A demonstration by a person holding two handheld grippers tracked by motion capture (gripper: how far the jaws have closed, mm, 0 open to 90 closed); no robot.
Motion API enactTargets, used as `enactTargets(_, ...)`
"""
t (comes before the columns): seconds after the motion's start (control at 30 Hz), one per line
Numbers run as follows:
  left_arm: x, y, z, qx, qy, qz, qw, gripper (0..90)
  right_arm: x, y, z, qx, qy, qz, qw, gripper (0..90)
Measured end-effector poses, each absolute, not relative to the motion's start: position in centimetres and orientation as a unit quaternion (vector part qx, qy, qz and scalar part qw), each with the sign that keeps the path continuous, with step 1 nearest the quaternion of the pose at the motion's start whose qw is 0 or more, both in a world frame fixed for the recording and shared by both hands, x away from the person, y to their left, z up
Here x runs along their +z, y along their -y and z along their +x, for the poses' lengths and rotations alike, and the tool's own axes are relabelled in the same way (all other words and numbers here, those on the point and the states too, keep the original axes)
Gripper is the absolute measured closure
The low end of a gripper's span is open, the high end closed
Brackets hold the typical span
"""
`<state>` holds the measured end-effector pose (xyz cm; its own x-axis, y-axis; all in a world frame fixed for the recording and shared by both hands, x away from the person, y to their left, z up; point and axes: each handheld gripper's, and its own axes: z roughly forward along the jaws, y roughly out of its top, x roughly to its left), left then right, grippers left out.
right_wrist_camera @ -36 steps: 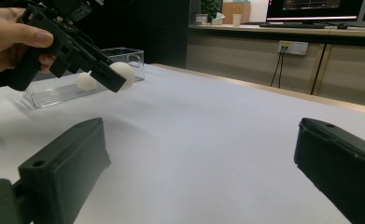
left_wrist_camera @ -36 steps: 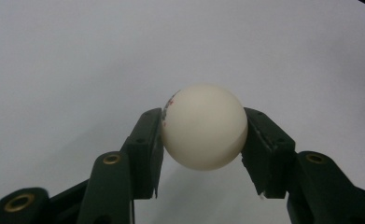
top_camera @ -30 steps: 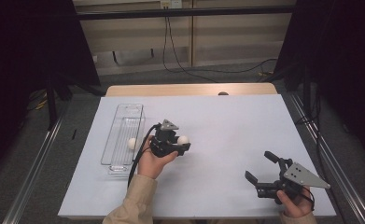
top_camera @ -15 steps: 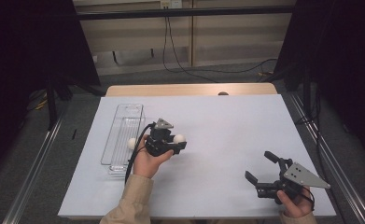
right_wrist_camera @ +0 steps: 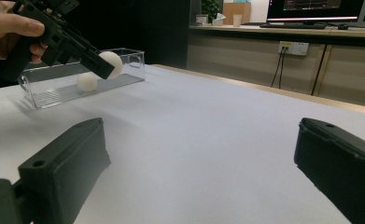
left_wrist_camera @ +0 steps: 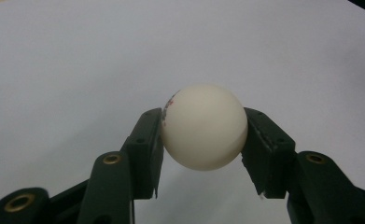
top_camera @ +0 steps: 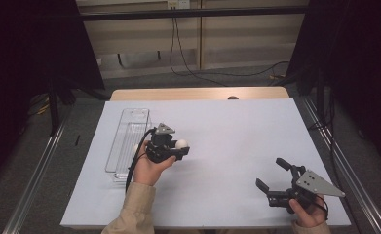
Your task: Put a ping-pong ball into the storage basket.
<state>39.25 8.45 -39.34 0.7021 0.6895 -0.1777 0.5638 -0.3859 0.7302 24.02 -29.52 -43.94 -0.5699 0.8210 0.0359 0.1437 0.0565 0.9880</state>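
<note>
My left tongs (top_camera: 178,146) pinch a white ping-pong ball (left_wrist_camera: 203,126) at its widest girth, just right of the clear plastic tray (top_camera: 124,122) holding another ball (right_wrist_camera: 87,81). I should carry it level, lowering before release. My right tongs (top_camera: 276,176) rest wide open, empty, well apart.

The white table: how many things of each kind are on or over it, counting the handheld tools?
White balls: 2, one held in the left gripper, one lying in the tray.
Clear plastic tray: 1.
Grippers: 2, the left one and the right gripper.
Total: 5.
</note>
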Motion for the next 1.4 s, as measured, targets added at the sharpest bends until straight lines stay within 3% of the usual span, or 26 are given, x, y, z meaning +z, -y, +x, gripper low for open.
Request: enactTargets(1.4, -38.2, -11.8, 39.4, 0.086, -0.409, 0.809, 0.413, 50.9, -43.9, 29.5, 24.0, 0.583, -0.668, 0.359, 0.291, 1.7)
